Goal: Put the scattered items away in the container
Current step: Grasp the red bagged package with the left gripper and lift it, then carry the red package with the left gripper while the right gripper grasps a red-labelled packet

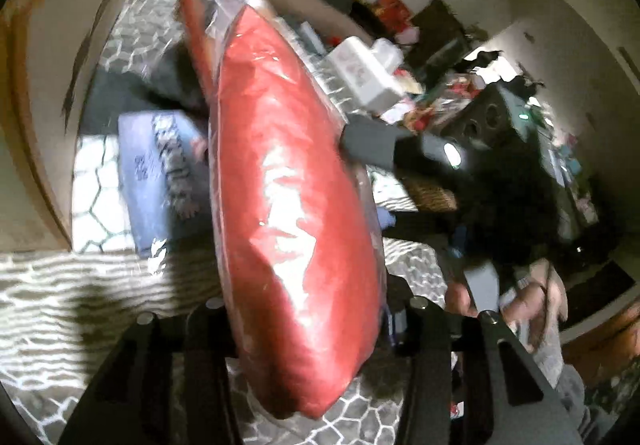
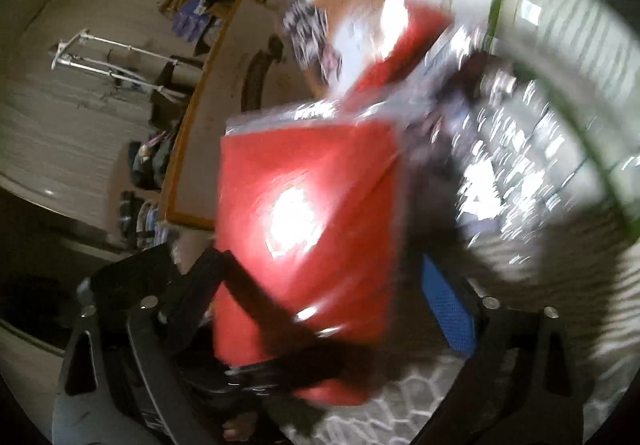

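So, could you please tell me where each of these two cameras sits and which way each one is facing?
Left wrist: sits on the left claw, looking along its fingers at the red plastic-wrapped package edge-on, over a patterned rug; the right claw and the person's right hand show.
Right wrist: sits on the right claw, facing the package's broad side, with a blurred basket rim beyond; black parts of the other tool cross below.
Shared: the same red package, apparently gripped by both claws.
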Demonstrator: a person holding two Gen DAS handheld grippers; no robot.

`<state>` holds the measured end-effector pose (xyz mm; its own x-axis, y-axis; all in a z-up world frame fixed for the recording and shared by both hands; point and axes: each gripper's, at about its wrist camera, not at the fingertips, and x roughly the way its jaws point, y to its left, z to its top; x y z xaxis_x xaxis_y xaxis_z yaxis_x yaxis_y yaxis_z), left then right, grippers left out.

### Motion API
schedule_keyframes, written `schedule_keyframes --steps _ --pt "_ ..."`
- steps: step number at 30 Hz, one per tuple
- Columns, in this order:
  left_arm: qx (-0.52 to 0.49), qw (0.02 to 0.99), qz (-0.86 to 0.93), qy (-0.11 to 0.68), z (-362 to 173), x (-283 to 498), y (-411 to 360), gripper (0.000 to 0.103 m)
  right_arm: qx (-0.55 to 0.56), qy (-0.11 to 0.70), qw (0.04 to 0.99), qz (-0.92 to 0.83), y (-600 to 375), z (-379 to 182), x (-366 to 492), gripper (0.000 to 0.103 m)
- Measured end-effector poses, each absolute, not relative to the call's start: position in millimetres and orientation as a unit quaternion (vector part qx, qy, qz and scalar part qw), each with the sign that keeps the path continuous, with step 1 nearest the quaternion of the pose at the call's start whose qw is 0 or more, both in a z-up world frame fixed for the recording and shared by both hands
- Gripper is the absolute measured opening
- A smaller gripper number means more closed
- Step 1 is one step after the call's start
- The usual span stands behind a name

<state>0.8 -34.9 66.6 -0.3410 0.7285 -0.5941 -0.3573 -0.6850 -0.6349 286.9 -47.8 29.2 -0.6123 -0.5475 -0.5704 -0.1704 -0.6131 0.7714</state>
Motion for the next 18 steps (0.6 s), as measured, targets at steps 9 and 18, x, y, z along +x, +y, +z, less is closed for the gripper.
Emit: schedule_keyframes --steps 9,18 --pt "-0.408 0.330 0.825 -0.211 106 13 -73 0.046 0.322 -0.548 0.046 -0.771 9 19 310 0.100" --pt "-0.364 0.310 0.840 -0.257 126 -10 -101 0.046 0.322 -0.495 0.033 -0.806 20 -4 262 0.100"
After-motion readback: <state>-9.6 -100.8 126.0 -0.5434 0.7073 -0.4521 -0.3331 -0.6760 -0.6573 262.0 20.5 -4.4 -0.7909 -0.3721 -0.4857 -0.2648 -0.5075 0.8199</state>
